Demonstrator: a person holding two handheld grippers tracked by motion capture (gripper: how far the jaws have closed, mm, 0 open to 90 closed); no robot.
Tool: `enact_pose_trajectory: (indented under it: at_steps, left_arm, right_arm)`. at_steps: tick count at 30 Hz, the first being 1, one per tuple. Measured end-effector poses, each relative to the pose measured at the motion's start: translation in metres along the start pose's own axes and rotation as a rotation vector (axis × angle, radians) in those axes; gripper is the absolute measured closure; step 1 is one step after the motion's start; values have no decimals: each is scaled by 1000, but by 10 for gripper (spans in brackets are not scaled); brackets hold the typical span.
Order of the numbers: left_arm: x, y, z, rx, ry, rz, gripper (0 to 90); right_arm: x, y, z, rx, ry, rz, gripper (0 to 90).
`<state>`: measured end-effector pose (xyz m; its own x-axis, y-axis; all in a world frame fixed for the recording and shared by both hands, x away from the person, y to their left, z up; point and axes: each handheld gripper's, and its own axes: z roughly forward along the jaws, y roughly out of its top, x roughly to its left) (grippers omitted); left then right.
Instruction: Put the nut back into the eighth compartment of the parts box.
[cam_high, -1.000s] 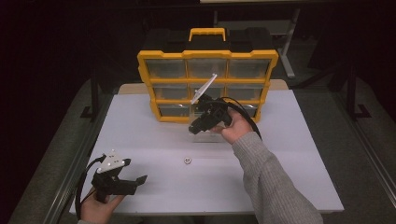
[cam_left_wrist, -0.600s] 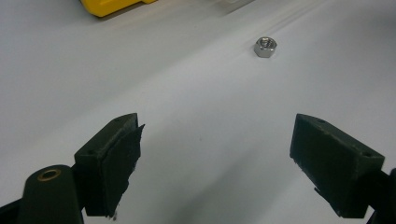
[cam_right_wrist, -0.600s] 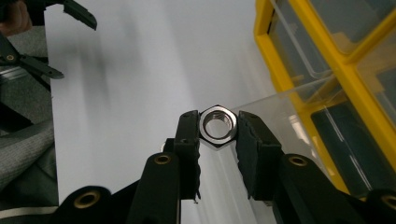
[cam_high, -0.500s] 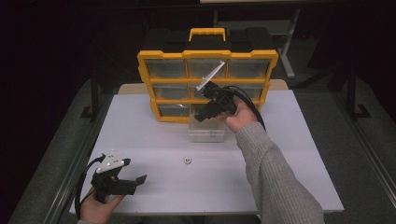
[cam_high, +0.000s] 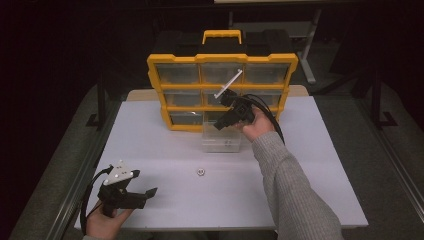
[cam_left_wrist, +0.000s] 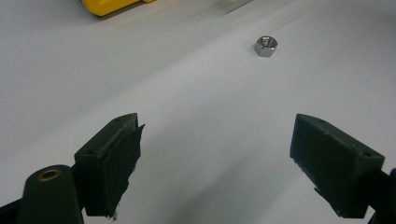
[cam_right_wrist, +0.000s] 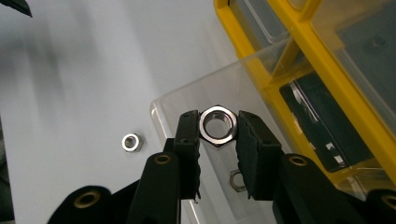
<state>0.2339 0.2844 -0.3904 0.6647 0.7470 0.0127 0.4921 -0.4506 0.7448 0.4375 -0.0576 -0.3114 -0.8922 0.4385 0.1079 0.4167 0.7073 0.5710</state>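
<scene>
My right gripper (cam_right_wrist: 217, 135) is shut on a large steel hex nut (cam_right_wrist: 217, 125), pinched by its flats between both pads. It hangs over a clear plastic drawer (cam_right_wrist: 187, 100) that stands on the white table in front of the yellow organiser (cam_right_wrist: 327, 88). Another nut (cam_right_wrist: 238, 181) lies in that drawer. In the high view the right gripper (cam_high: 220, 125) hovers above the drawer (cam_high: 221, 144). A small nut (cam_high: 200, 172) lies loose on the table. My left gripper (cam_high: 147, 195) rests open near the front left edge, its jaws (cam_left_wrist: 217, 154) wide apart and aimed toward the small nut (cam_left_wrist: 266, 45).
The yellow organiser (cam_high: 222, 90) with clear drawers stands upright at the back of the white table (cam_high: 320, 180); one bottom slot is open and dark. The right gripper's cable loops beside the hand. Dark floor and metal frames surround the table.
The right hand has carried the nut away from the person, toward the organiser and over the clear drawer. The left gripper has stayed in place.
</scene>
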Motion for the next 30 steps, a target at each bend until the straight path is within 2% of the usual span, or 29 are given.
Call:
enact_pose_trajectory:
  at_steps: [3,4,5,15,19,23,30]
  left_arm:
    - [0,0,0,-3,-1,-4,158]
    - [0,0,1,0,-1,-4,159]
    - [0,0,1,1,0,-3,158]
    - [0,0,1,0,-1,-4,159]
    - [0,-1,1,-3,-5,-6,158]
    - [0,-1,1,0,-5,-6,158]
    - [1,-1,1,-1,-4,-5,156]
  right_arm:
    - [-2,-3,3,-1,3,6,692]
    - [-4,-6,6,12,2,34,692]
    - [-5,-7,8,3,5,19,692]
    - [-13,-16,21,29,0,41,691]
    - [-14,-18,25,20,8,48,683]
    - [-14,-19,26,15,3,69,632]
    - [-11,-20,20,16,6,55,628]
